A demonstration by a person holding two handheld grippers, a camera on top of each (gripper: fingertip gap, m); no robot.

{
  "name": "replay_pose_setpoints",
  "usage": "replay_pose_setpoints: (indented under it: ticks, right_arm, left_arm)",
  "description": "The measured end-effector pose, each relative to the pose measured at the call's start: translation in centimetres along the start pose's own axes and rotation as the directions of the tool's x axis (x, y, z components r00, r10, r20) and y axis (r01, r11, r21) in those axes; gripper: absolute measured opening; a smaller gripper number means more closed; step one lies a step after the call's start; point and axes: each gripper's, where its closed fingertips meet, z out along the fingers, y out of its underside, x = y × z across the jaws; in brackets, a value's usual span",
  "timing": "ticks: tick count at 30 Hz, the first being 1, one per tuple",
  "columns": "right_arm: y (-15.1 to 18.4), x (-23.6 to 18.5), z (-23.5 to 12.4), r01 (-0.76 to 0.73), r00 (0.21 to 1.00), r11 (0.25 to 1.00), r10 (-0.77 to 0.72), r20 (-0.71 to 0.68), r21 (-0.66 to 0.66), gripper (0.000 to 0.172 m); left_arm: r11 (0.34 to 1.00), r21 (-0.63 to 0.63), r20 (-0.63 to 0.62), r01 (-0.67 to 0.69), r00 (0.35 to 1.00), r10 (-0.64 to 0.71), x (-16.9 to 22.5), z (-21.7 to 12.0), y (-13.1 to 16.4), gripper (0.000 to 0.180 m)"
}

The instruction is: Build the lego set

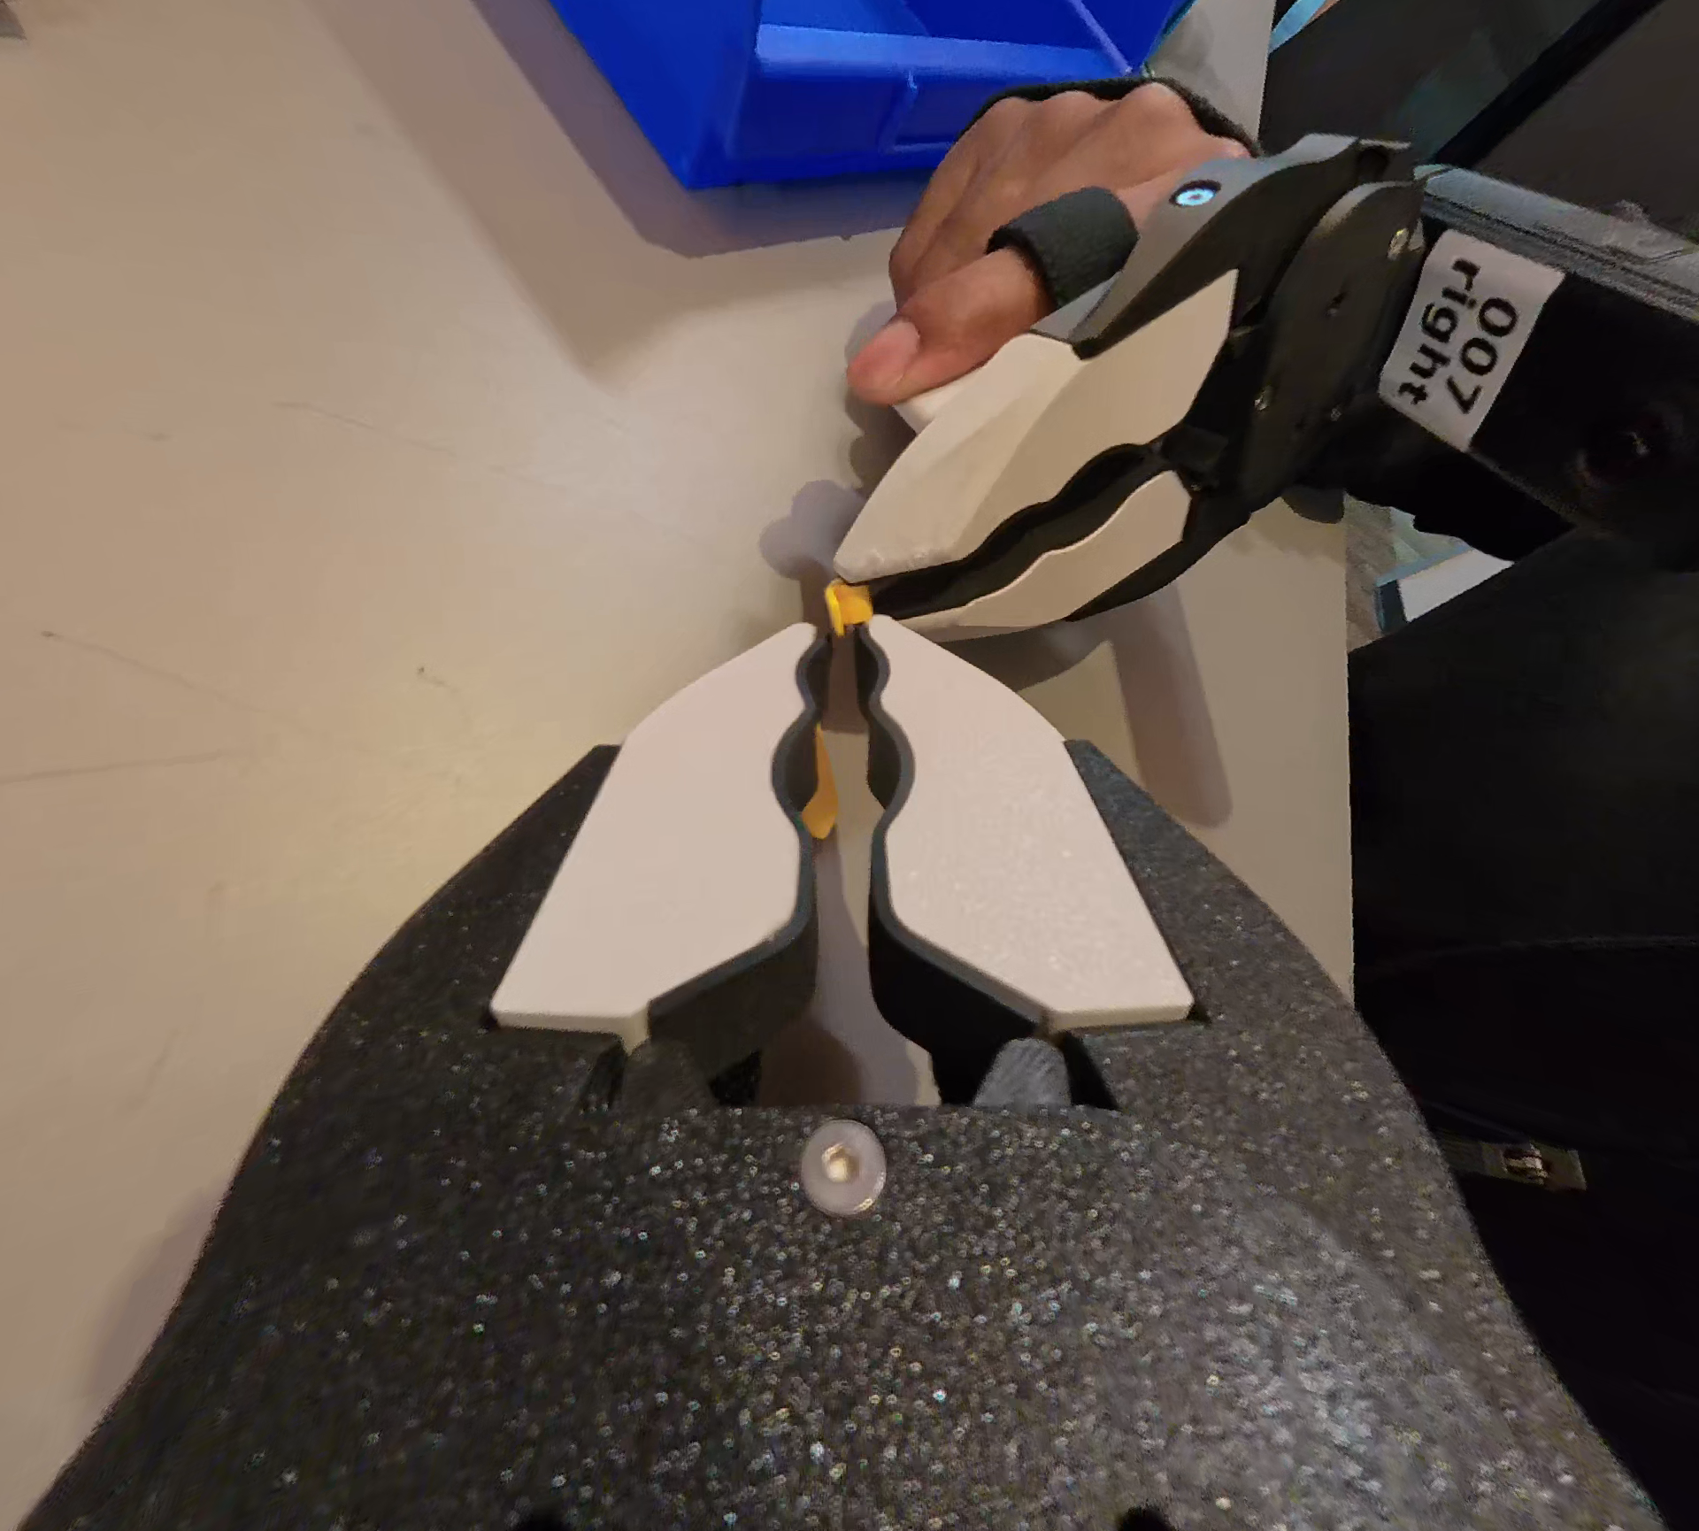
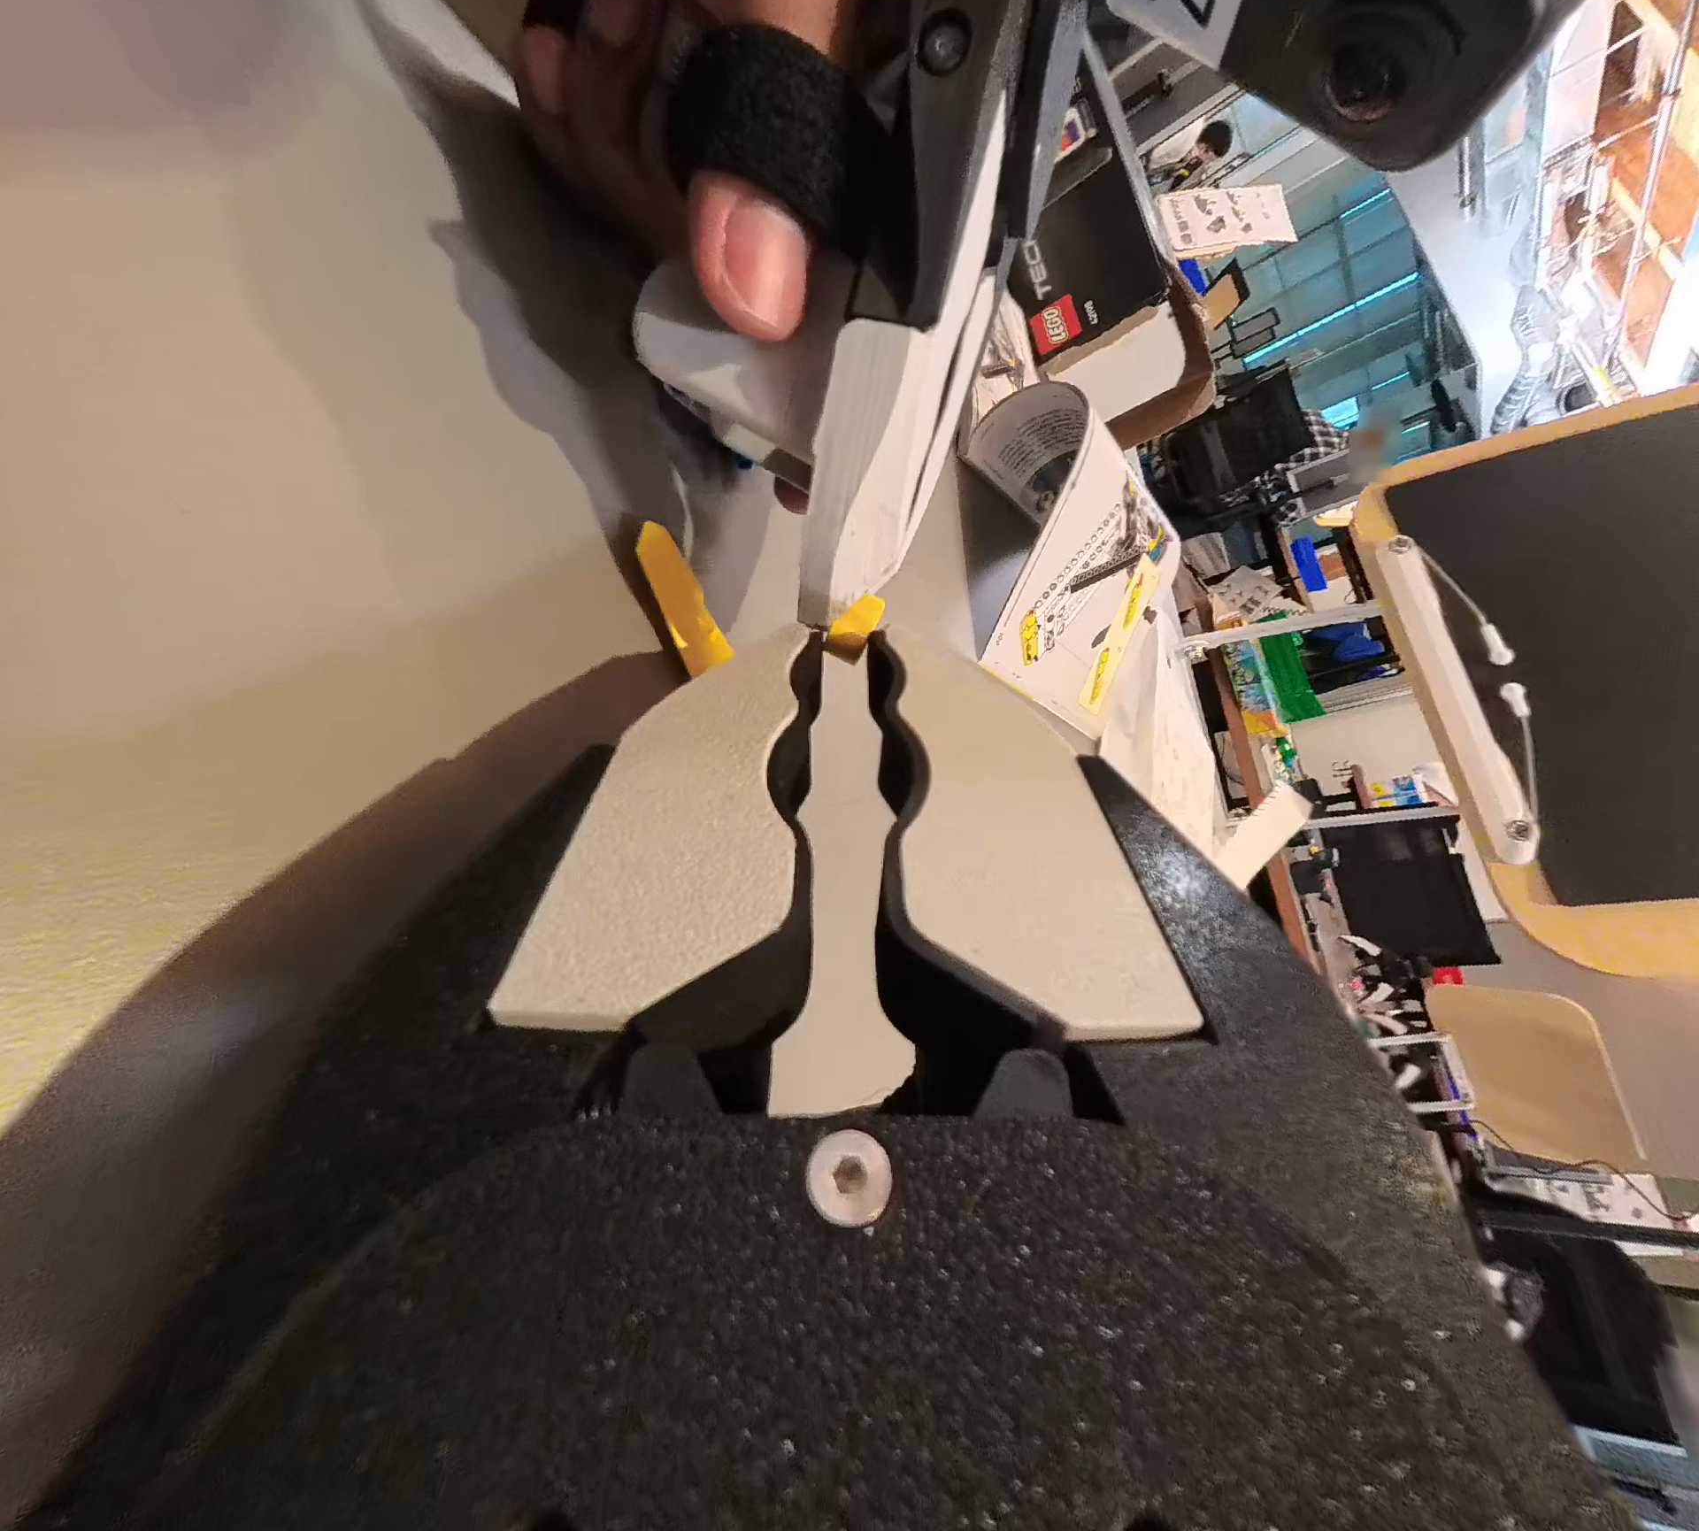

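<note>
A small yellow plastic piece (image 1: 848, 602) sits where the two grippers' tips meet, above the beige table (image 1: 276, 429). My left gripper (image 1: 841, 634) is shut, pinching the piece's thin edge. My right gripper (image 2: 846, 646) is shut on the same piece (image 2: 852, 624). In the left wrist view the right gripper (image 1: 869, 584) comes in from the right. In the right wrist view the left gripper (image 2: 832, 604) comes down from above. A long yellow strip (image 2: 678, 600) runs off beside the tips; it also shows under my left fingers (image 1: 818, 797). I cannot tell whether it is joined to the piece.
Blue plastic bins (image 1: 827, 16) stand at the back of the table. An open instruction booklet (image 2: 1085, 567) and a black box (image 2: 1085, 292) lie beyond the grippers. A wooden chair (image 2: 1517, 659) and cluttered shelves stand past the table's edge. A person's hands hold both grippers. My two grippers' fingertips are within a few centimetres of each other.
</note>
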Motion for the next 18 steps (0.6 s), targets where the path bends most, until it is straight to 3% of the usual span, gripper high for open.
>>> replay_pose_setpoints:
  ticks: [5, 11, 18]
  right_arm:
    - [-0.1, 0.3, -0.3, 0.024, 0.999, 1.0, -0.023, -0.025, 0.013, 0.009]
    - [-0.4, 0.4, -0.7, 0.022, 0.999, 0.999, -0.02, -0.037, 0.044, 0.009]
    - [-0.4, 0.4, -1.0, -0.071, 0.997, 0.995, 0.07, 0.008, 0.076, 0.014]
  left_arm:
    - [0.999, 0.033, -0.011, -0.039, 0.999, 0.039, 0.4, 0.0, -0.3, 0.0]
    - [0.982, 0.023, 0.047, -0.185, 0.982, 0.184, 0.7, 0.0, -0.6, 0.0]
    - [0.964, -0.009, 0.073, -0.267, 0.961, 0.267, 0.8, 0.2, -0.4, 0.0]
